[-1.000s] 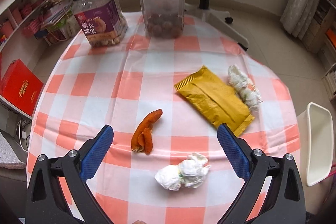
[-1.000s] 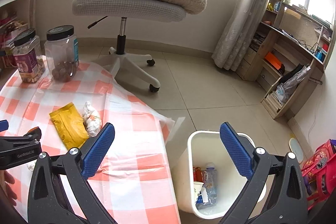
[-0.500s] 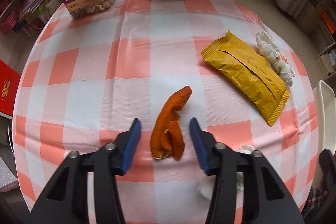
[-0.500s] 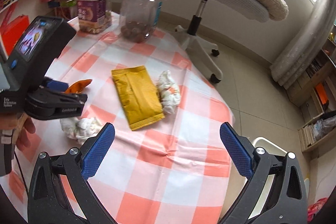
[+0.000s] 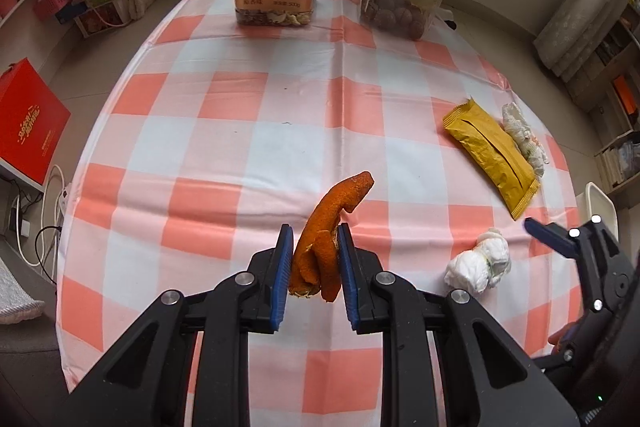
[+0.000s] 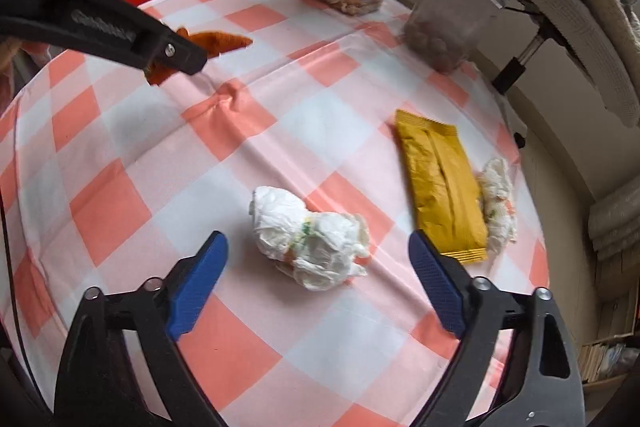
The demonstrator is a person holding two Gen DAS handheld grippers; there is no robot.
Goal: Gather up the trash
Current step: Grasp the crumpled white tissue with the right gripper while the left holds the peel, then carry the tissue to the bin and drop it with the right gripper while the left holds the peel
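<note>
The left hand-held gripper [image 5: 313,263] has just been closing, and its blue pads now press on the curled orange strip of citrus peel [image 5: 326,243] from both sides — the peel stands between them, its free end poking forward above the pink-and-white checked cloth of the round surface [image 5: 248,131]. Whether the peel's lower end is already clear of the cloth I cannot tell.

The right hand-held gripper [image 6: 318,277] has also been narrowing, though its jaws stand wide of the crumpled white tissue wad [image 6: 312,237] that lies on the cloth between them, touching neither pad. Farther off lie the flat mustard-yellow foil snack packet [image 6: 440,183] and, just beside its far edge, a second crumpled white tissue [image 6: 498,203].

So the step in hand is a double pick-up: peel gripped, tissue bracketed. The next move, as I judge it, calls for the right jaws to come in on the wad (soft, so it will squash rather than slip), then both loads carried off to a bin — only a white rim [image 5: 600,197] at the surface's edge hints at one.
</note>
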